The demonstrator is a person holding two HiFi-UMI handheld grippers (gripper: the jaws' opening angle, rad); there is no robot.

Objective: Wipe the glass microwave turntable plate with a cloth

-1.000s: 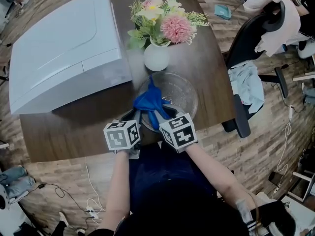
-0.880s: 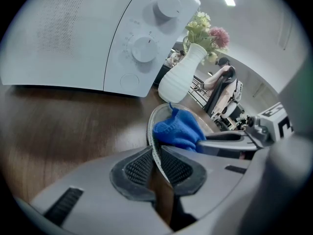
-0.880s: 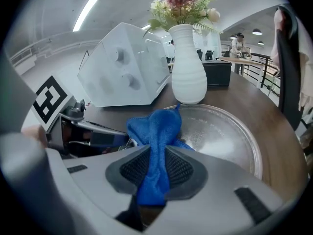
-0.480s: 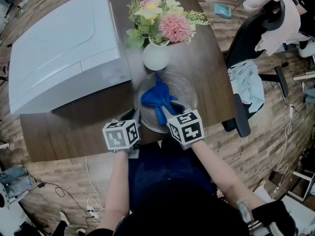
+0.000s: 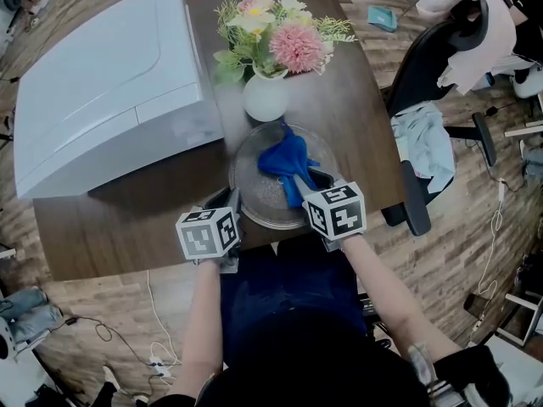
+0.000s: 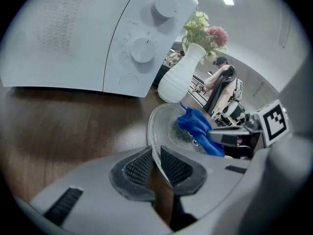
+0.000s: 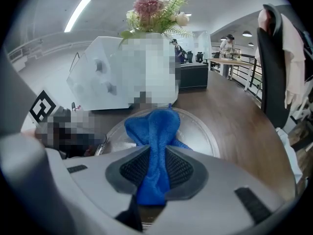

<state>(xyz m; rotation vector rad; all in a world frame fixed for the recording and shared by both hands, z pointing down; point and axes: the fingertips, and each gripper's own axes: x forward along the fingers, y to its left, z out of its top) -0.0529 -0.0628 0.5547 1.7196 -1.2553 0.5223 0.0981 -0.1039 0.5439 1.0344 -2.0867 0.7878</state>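
A: Where does the glass turntable plate [image 5: 254, 195] sit?

B: On the wooden surface [image 5: 127, 219], near its front edge, just in front of the white vase [image 5: 265, 98] and beside the microwave [image 5: 102, 83].

A: And the blue cloth [image 5: 288, 161]?

B: Bunched on the far right part of the plate, with 1 tail running back to the right claw [image 7: 156, 168], whose 2 pads are pressed onto that tail.

A: The left claw [image 6: 156, 160]?

B: Clamped on the plate's near left rim, glass edge between the pads. It looks like the steadying hold.

A: So which way does the wipe go?

B: The cloth lies straight ahead of the right claw, toward the vase. The bare glass lies leftward and nearer, on the left claw's side. I judge the next stroke sweeps from far right back toward near left, and the right claw does it, since only that one holds the cloth.
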